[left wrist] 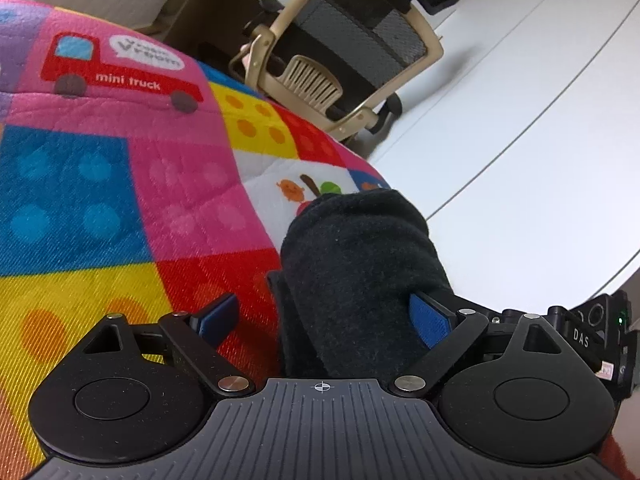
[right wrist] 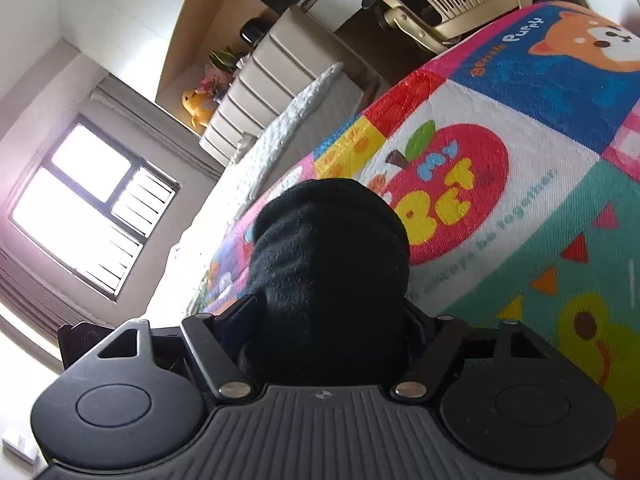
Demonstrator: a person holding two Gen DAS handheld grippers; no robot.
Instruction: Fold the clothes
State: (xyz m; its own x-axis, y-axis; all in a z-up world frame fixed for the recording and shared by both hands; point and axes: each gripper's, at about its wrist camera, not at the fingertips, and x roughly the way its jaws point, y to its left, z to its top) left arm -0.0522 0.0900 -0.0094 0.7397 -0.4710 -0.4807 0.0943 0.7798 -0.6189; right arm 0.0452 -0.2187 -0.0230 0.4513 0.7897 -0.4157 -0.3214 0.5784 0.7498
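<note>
While the black fleece garment lies bunched in a thick roll on the colourful quilt, near the quilt's edge beside the white floor, both grippers work on it from opposite ends. The left gripper stands with its jaws spread wide: the right blue pad touches the roll, the left blue pad stands clear of it, so the cloth sits between released jaws. The right gripper has the roll filling its jaws; both pads are buried in dark fleece, and a firm grip cannot be confirmed. Risk: the roll may unfurl or sag if one end is lifted alone, because the left side is not clamped. Risk: the thick fleece may slip from a wide grip. Risk: the garment may slide off the quilt's edge toward the floor. Legible writing on the quilt: "mini truck" and "Vroom Vroom" by a red lorry, "Puppy" above a dog, and "be together" under an apple. The gripper body seen at the edge of the left view reads "DAS".
</note>
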